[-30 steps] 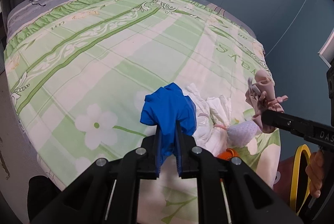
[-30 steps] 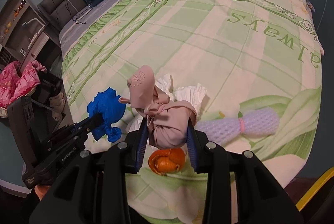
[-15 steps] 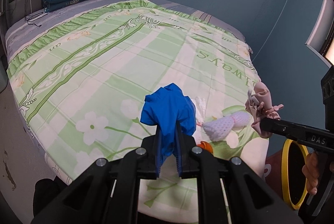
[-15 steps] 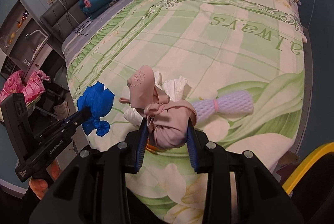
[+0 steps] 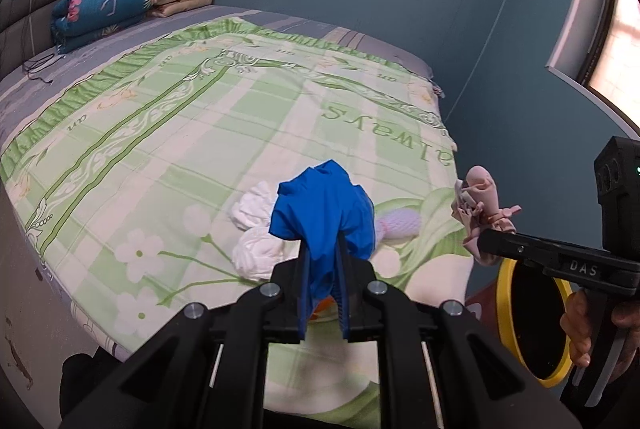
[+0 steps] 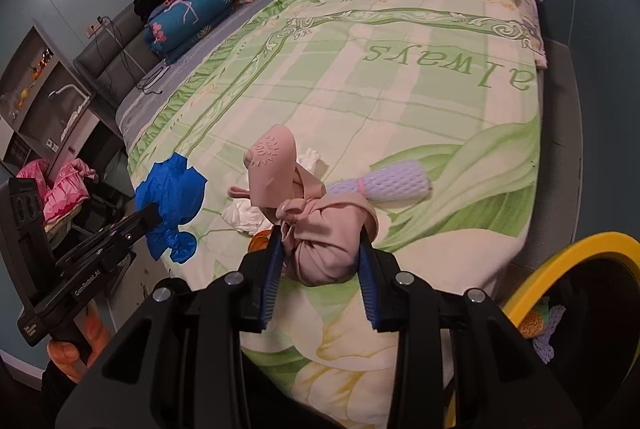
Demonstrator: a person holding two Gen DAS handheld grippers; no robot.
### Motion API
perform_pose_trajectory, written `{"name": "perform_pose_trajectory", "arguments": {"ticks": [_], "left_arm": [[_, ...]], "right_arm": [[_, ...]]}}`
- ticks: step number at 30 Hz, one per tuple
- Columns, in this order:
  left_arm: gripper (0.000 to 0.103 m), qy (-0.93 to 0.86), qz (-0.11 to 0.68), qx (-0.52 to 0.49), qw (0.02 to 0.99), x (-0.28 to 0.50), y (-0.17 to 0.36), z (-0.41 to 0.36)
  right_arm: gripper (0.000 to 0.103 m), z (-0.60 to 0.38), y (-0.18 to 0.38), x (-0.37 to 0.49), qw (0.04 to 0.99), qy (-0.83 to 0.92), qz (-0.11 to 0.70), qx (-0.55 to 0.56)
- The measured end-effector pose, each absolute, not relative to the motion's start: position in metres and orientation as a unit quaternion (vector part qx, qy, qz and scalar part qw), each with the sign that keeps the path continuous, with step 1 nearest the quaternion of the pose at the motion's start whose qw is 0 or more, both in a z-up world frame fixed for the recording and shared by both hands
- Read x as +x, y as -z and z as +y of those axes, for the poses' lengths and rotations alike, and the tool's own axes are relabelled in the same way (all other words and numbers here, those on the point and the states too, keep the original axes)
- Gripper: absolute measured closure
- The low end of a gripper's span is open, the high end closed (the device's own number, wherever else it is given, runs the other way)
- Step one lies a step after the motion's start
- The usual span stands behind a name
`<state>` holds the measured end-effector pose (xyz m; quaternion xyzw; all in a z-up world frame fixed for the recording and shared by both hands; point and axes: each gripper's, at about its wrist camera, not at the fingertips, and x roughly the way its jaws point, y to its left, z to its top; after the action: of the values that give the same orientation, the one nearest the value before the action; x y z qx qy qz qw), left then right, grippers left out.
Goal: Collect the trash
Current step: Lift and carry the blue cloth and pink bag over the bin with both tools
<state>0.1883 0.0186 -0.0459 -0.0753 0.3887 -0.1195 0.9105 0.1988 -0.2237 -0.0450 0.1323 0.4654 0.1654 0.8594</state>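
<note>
Left wrist view: left gripper point(image 5: 323, 265) clenched on crumpled blue glove point(image 5: 324, 217), glove bunched up above the tips, lifted off the bed point(image 5: 168, 133). White tissues point(image 5: 256, 229) & purple foam net point(image 5: 400, 225) lying on sheet beyond. "always" printed on sheet, upside down. "DAS" readable on right gripper point(image 5: 480, 241), at right edge, over yellow-rimmed bin point(image 5: 502, 293).

Right wrist view: right gripper point(image 6: 318, 261) grasping knotted pink glove point(image 6: 316, 221) between blue pads, off the sheet. Orange peel point(image 6: 260, 241) just behind tips. "GenRobot.AI" on left gripper point(image 6: 150, 215), far left.
</note>
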Motion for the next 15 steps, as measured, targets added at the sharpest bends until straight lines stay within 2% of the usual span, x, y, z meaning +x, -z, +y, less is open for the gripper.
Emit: {"name": "perform_pose_trajectory", "arguments": {"ticks": [15], "left_arm": [[0.093,0.194,0.376,-0.046,0.905,0.173,0.025,-0.052]], "right_arm": [[0.07,-0.297,0.03,0.157,0.879,-0.11,0.429,0.176]]}}
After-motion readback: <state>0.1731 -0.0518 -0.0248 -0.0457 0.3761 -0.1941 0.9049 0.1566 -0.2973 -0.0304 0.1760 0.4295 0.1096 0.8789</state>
